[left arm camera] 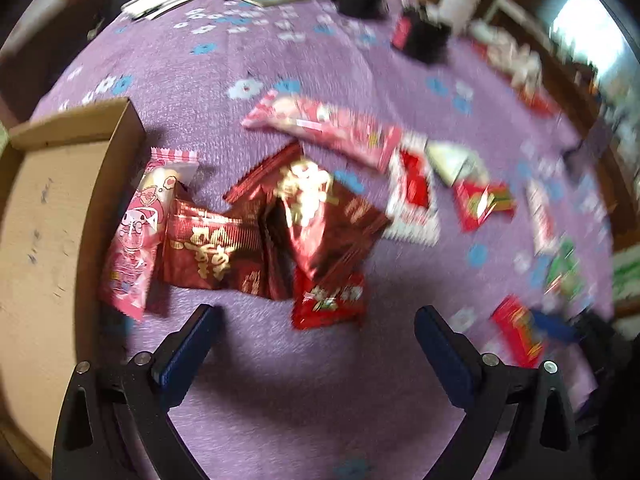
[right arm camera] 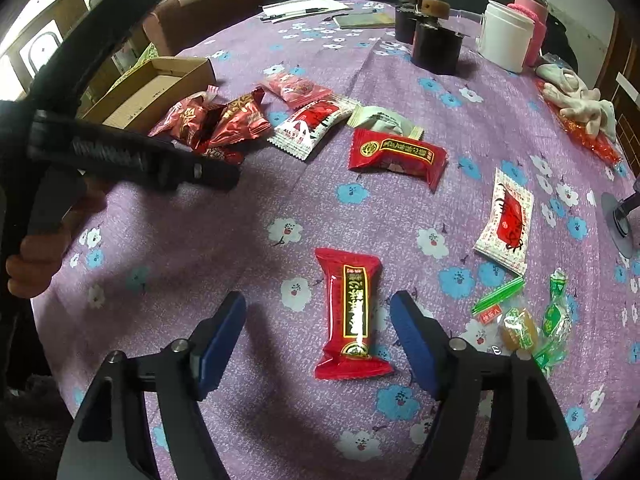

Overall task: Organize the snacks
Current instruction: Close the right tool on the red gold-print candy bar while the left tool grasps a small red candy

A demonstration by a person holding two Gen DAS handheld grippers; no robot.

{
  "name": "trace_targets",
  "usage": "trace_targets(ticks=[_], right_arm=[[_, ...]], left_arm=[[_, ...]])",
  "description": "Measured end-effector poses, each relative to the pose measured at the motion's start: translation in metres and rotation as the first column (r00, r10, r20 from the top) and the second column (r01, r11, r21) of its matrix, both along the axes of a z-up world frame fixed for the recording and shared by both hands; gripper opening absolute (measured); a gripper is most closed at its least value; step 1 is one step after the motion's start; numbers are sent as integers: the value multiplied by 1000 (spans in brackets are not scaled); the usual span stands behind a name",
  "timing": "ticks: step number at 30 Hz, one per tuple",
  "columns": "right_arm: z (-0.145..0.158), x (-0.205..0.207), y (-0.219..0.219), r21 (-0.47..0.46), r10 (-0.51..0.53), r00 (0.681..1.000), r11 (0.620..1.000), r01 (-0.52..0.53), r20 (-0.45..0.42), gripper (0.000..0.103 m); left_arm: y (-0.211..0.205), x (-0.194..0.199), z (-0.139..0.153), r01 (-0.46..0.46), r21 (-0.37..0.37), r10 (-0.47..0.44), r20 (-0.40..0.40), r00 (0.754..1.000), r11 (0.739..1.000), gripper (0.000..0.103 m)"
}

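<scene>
Left gripper [left arm camera: 316,326] pointed down at purple flowered cloth [left arm camera: 224,64], jaws wide apart, nothing between them. Dark red snack packets [left arm camera: 280,232] lay just ahead of jaws. Cardboard box [left arm camera: 52,208] left of jaws. View blurred.

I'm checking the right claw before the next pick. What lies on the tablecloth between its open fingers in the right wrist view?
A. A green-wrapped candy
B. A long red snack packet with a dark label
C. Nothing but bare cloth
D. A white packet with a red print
B: the long red snack packet lies flat on the tablecloth between the open fingers of the right claw, with neither pad touching it.
</scene>
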State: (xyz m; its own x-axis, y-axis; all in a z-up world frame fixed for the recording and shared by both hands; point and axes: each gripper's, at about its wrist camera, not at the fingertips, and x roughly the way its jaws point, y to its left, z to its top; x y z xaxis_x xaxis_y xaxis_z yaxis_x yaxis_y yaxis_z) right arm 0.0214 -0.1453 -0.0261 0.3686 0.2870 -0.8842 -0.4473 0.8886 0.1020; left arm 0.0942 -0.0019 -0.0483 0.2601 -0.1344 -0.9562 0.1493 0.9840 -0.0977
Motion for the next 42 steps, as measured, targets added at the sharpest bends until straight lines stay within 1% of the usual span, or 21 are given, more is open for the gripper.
trace_targets(ticks=[1,3,6,10,14,15,16,20,22,24,26,27,28,29,32,33,34,37,38,41,42], right_arm=[[0,0,0,-1,1,1000,1000,-1,0,75],[-1,0,-1,2,-1,1000,1000,1,2,76],[-1,-1,-1,0,-5,1000,1000,5,2,76],[0,-2,-3,12,-15,1000,1000,15,-2,76],[0,-2,-7,27,-27,1000,999,28,-7,76],[0,-2,-8,29,-35,999,999,35,-7,76],[1,-2,-10,33,-46,999,998,46,-8,76],[2,-1,-16,39,-59,998,997,59,-14,76],[2,-1,-19,41,-65,998,997,66,-16,76],[2,-1,-24,42,-82,997,996,82,-17,76],[3,0,-26,28,-99,995,995,99,-16,76],[3,0,-26,21,-102,995,995,102,-16,74],[3,0,-26,19,-105,994,994,105,-11,69],[3,1,-27,18,-108,994,994,108,-9,67],[4,6,-26,10,-111,994,994,111,-10,60],[4,9,-24,4,-104,994,995,104,-11,53],[5,11,-23,-5,-102,995,995,101,-11,47],[5,16,-19,-32,-85,996,996,84,-12,35],[5,16,-17,-43,-74,997,996,74,-12,34],[5,14,-10,-57,-33,999,998,32,-13,32],[5,13,-9,-61,-28,1000,998,27,-9,32]], left_arm=[[-2,-1,0,7,3,-7,3,1000,1000,100],[-2,0,1,18,-23,-18,1,1000,1000,100],[1,7,1,-2,-50,1,-12,1000,999,100],[-2,16,0,-16,13,16,2,1000,1000,100],[-9,21,-2,-9,109,5,34,999,994,100],[-11,19,-2,2,106,-6,43,999,994,100],[-16,16,-2,24,103,-28,33,999,994,100],[-33,-6,-1,145,99,-147,11,989,984,100],[-36,-14,2,196,66,-197,5,980,978,100],[-32,-13,9,200,35,-201,13,980,979,100],[-23,-8,15,178,37,-179,39,983,983,99],[-18,-3,18,168,29,-169,39,985,985,97],[-14,2,20,159,13,-159,35,987,987,95],[-9,9,22,151,-19,-150,27,988,988,95],[-3,25,18,164,-83,-167,-31,985,983,95],[-10,28,14,178,-98,-185,-60,981,979,95],[-12,27,16,190,-91,-195,-52,979,978,95],[-12,17,17,208,-137,-219,-74,973,969,94],[-13,15,18,218,-168,-235,-88,968,961,94],[-24,5,18,242,-171,-259,-89,962,955,94],[-26,3,17,243,-185,-263,-94,960,952,94]])
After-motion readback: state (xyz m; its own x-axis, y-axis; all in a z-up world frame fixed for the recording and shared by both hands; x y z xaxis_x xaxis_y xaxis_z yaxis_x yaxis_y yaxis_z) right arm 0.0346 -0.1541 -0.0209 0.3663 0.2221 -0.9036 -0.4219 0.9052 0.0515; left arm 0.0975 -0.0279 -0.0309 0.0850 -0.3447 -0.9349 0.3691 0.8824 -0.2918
